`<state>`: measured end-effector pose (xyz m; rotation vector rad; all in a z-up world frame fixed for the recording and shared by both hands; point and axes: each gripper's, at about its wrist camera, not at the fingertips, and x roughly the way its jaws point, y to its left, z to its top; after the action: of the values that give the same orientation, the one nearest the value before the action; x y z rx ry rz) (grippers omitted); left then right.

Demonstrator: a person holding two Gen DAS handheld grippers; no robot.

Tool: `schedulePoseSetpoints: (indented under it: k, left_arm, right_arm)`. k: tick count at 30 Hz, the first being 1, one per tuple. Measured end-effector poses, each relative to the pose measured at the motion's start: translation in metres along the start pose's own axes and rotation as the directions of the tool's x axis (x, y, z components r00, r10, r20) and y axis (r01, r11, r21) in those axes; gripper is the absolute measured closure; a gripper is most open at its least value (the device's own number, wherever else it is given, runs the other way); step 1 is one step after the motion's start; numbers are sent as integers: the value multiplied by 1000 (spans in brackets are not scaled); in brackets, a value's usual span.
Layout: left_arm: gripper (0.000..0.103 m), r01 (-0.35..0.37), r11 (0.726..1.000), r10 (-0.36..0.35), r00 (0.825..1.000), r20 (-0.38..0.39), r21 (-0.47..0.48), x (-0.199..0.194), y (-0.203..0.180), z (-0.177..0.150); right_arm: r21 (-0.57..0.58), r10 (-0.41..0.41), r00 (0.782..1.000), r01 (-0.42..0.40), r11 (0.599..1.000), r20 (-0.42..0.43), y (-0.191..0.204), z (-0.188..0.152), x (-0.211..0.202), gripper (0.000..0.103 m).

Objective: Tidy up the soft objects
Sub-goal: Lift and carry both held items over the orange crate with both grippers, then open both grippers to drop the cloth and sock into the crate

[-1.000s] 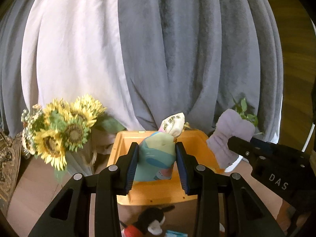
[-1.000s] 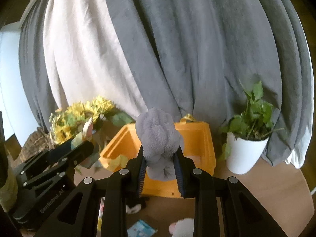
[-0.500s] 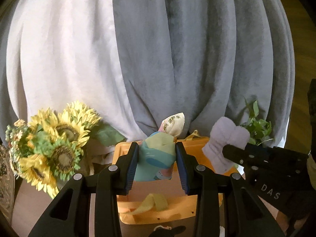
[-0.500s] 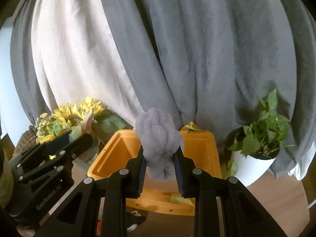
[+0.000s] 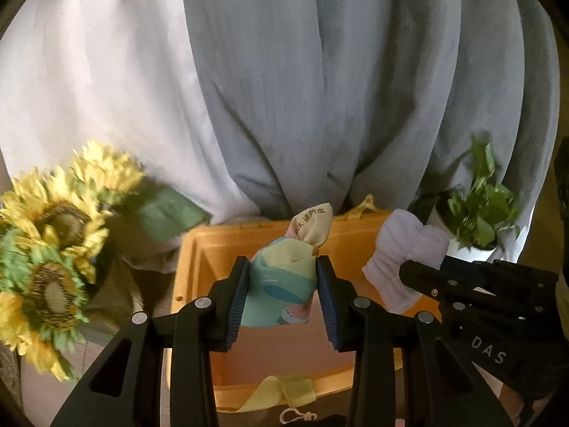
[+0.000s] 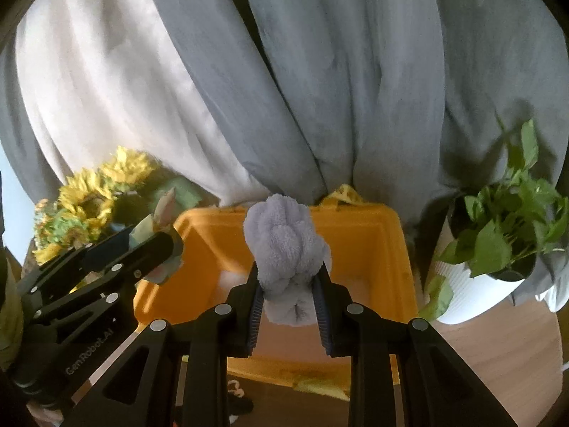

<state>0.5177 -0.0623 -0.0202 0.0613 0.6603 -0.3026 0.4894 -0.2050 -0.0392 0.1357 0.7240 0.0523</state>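
Observation:
My left gripper (image 5: 282, 284) is shut on a pastel printed cloth bundle (image 5: 281, 286) and holds it above the open orange bin (image 5: 199, 245). My right gripper (image 6: 288, 295) is shut on a lavender fluffy towel roll (image 6: 286, 245) and holds it above the same orange bin (image 6: 366, 238). In the left wrist view the right gripper (image 5: 419, 279) with the towel roll (image 5: 405, 245) is just to the right. In the right wrist view the left gripper (image 6: 156, 249) is at the left, level with the bin's rim.
Sunflowers (image 5: 53, 235) stand left of the bin. A potted green plant in a white pot (image 6: 498, 242) stands to its right. Grey and white curtains (image 5: 320, 89) hang close behind. A yellow strap (image 5: 281, 391) hangs over the bin's near rim; a dark plush toy (image 6: 238, 405) lies below.
Both grippers have moved forward toward and over the bin with their loads; the bin now looks larger and closer. Both grips are unchanged.

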Motion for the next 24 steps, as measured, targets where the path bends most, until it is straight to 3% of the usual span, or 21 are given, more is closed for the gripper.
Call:
schedulePoseSetpoints:
  k: [14,17,19,24]
  left_arm:
    - [62,20,1000,-16,987,-159,20,59,4,-13]
    - [58,19,1000,-18,986,-168,8,62,6,-15]
    - [54,16,1000,-15,986,-166,2,62,7,-16]
    - [45,-10,1000,12,993,-116,20,55,9,-15]
  right_arm:
    - [14,-2,984,4,1000,-176,-16,-10,57,75]
    - [6,-10,981,12,1000,-194,-15,-11,64,74]
    - [9,-9,979,11,1000,-203,-16,-11,67,66]
    - [5,-24,980,25,1000,-196,-18,-10,66,58]
